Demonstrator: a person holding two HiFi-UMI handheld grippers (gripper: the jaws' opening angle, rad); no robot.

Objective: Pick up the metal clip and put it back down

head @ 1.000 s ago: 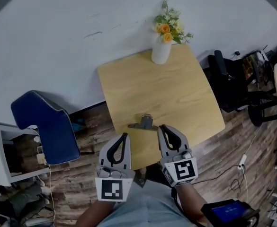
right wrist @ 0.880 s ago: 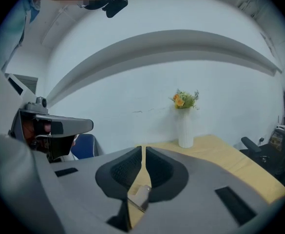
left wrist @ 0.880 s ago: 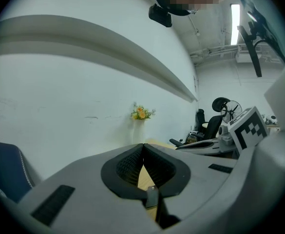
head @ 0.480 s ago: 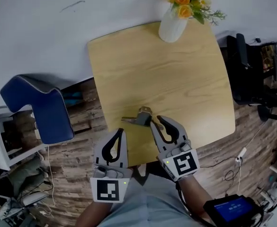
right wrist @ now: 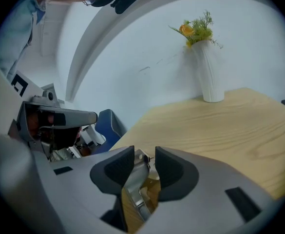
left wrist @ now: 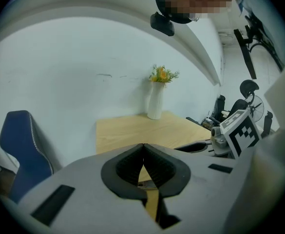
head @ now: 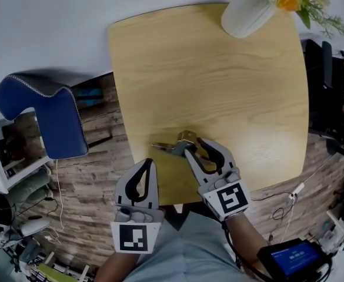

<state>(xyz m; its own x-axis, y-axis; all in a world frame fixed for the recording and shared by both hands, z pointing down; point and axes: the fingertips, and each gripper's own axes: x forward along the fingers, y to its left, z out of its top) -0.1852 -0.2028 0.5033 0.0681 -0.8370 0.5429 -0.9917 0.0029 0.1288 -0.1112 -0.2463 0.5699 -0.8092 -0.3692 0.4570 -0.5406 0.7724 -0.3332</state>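
The metal clip (head: 170, 148) lies flat near the front left of the wooden table (head: 219, 81). My right gripper (head: 196, 147) is at the clip's right end, open, with a finger on each side of its handle. In the right gripper view the clip (right wrist: 138, 179) shows in the gap between the pads (right wrist: 114, 169), which stand apart. My left gripper (head: 150, 164) hangs at the table's front edge, left of and nearer than the clip, shut and holding nothing. The left gripper view shows its pads (left wrist: 132, 162) meeting at the tips.
A white vase (head: 249, 7) with orange flowers stands at the table's far right corner. A blue chair (head: 51, 122) is left of the table and dark office chairs (head: 336, 93) are at its right. Cables and a blue-screened device (head: 292, 257) lie on the wood floor.
The right gripper has moved forward and to the left until its jaws straddle the clip. The left gripper has stayed shut at the table's edge. The head view has shifted closer over the table.
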